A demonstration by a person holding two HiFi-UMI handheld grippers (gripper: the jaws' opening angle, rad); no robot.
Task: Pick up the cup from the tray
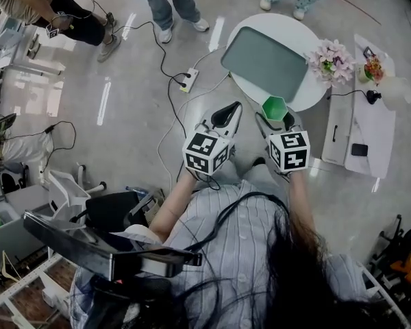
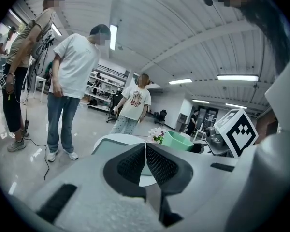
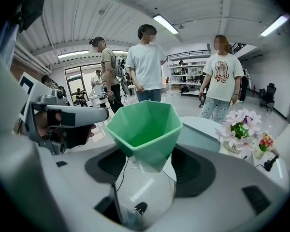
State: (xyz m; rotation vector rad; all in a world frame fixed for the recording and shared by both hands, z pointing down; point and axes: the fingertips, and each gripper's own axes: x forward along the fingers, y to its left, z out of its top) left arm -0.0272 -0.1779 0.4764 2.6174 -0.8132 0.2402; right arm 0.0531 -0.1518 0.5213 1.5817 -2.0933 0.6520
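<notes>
Right hand-held gripper [image 1: 276, 117] clamps an upright green faceted cup [image 1: 275, 106] between its jaws near the frame's centre. The cup sits just below, and clear of, the grey-green tray [image 1: 264, 60] on a round white desk [image 1: 277, 22]. Left hand-held gripper [image 1: 227, 114], level with it to the left, has its jaws pressed together on nothing. Pink flowers [image 1: 331, 60] stand at the desk's right edge, and three people [image 1: 171, 5] stand along the top of the frame.

Green faceted cup [image 3: 144, 124], upright, clamped by the right tool [image 3: 152, 164], just beside flat grey-green round-cornered tray [image 1: 265, 62]
</notes>
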